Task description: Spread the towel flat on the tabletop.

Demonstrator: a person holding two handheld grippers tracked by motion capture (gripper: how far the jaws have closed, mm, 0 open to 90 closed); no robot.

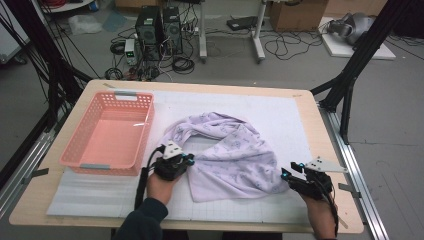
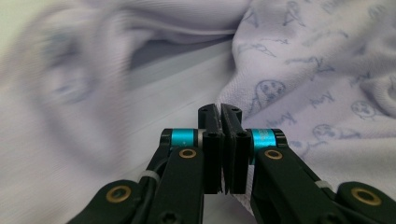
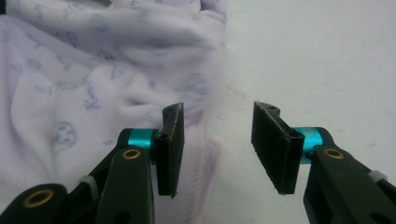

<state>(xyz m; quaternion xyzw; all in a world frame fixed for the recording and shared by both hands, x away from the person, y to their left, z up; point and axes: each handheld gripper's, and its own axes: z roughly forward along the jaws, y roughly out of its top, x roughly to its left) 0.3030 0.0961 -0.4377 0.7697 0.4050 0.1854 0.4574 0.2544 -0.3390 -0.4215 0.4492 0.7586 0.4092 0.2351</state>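
On tabletop (image 1: 210,212): crumpled lilac printed cotton garment (image 1: 235,155) lies mid-mat, right of pink plastic basket (image 1: 110,132).
L claw (image 2: 220,114): pressed together at garment's left edge; whether any cloth is caught, can't tell.
R claw (image 3: 218,140): spread, straddling right hem, no pinch yet.
Risk: L pull w/o real bite → cloth slips; R closing off-hem → grabs nothing or bunches layers.

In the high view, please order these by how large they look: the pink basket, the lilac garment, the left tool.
1. Lilac garment, widest spread.
2. Pink basket, somewhat smaller, though the two are fairly close.
3. Left tool, clearly the smallest.
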